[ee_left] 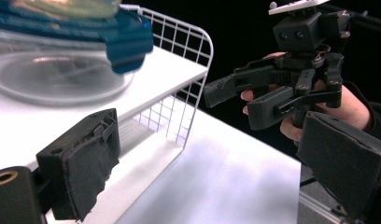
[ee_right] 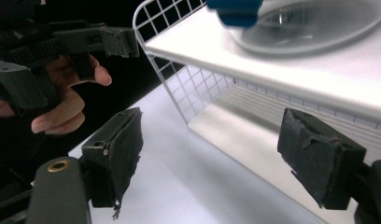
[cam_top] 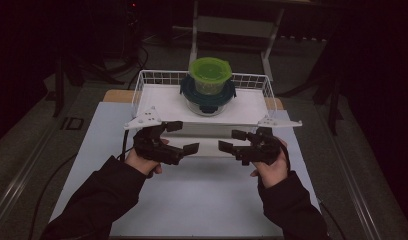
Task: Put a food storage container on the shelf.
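Both claws, left gripper (cam_top: 183, 137) and right gripper (cam_top: 232, 140), hang released; I'd approach the stacked bowls (cam_top: 208, 89) level, slowly.

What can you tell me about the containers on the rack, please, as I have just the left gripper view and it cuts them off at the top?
Observer: A small container with a green lid sits on top of the clear container with the dark blue lid.
Operator: Thank you. Where on the shelf do they stand?
Observer: Toward the back of the white shelf, near the middle of the wire rack.
Operator: And how does my left gripper stand?
Observer: The left gripper is open in front of the rack, facing the right gripper, which is open too, with nothing between either pair of jaws.
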Available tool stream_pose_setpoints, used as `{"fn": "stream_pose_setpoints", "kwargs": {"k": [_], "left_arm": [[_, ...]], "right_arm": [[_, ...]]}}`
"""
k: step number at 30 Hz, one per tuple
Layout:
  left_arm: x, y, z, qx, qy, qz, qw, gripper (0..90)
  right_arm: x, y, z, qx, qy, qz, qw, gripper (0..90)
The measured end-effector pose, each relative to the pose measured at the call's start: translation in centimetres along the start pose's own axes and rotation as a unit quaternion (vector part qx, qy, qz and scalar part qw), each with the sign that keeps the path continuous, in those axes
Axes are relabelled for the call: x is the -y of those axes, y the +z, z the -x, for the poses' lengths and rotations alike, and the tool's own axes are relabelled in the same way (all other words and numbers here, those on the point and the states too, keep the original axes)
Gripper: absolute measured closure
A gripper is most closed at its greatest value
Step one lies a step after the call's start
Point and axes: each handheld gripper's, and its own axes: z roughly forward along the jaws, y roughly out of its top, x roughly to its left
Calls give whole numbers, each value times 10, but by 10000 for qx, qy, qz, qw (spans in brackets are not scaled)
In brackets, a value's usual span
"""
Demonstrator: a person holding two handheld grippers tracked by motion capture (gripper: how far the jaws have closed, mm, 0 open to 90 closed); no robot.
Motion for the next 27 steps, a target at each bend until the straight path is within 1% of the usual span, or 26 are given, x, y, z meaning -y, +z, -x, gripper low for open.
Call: {"fn": "stream_pose_setpoints", "kwargs": {"k": [2,3,5,6,8,10,11,14,16,19,20,22,24,27], "left_arm": [[7,0,2,3,63,-54,10000,51],[10,0,4,26,63,-65,10000,51],[18,0,6,42,71,-98,9999,51],[22,0,6,31,107,-120,9999,51],[30,0,8,24,146,-174,9997,51],[40,-2,9,29,175,-159,9997,51],[42,-2,9,42,173,-182,9997,51],[50,-4,10,58,235,-227,9994,50],[56,-5,10,70,220,-262,9994,50],[66,-7,11,60,292,-316,9991,50],[69,-7,11,62,292,-304,9991,50],[76,-9,9,43,292,-309,9991,50],[82,-11,7,49,223,-311,9993,50],[93,-13,4,-17,180,-390,9991,50]], "right_arm": [[8,0,-1,46,-72,-7,10000,210],[12,0,-1,52,-87,10,9999,208],[20,-1,-1,37,-64,53,10000,208],[23,-1,-1,47,-84,83,9999,208],[31,-1,-2,114,-142,66,9998,205],[40,-2,-2,129,-145,104,9998,203],[46,-2,-2,165,-158,64,9997,203],[57,-2,0,167,-156,22,9997,203],[65,-1,1,162,-135,-46,9998,202],[77,0,5,196,-157,-124,9996,204],[80,0,7,181,-157,-120,9996,204],[87,1,10,237,-225,-186,9993,205],[94,1,13,177,-192,-207,9994,206],[105,0,17,225,-116,-286,9993,206]]}}
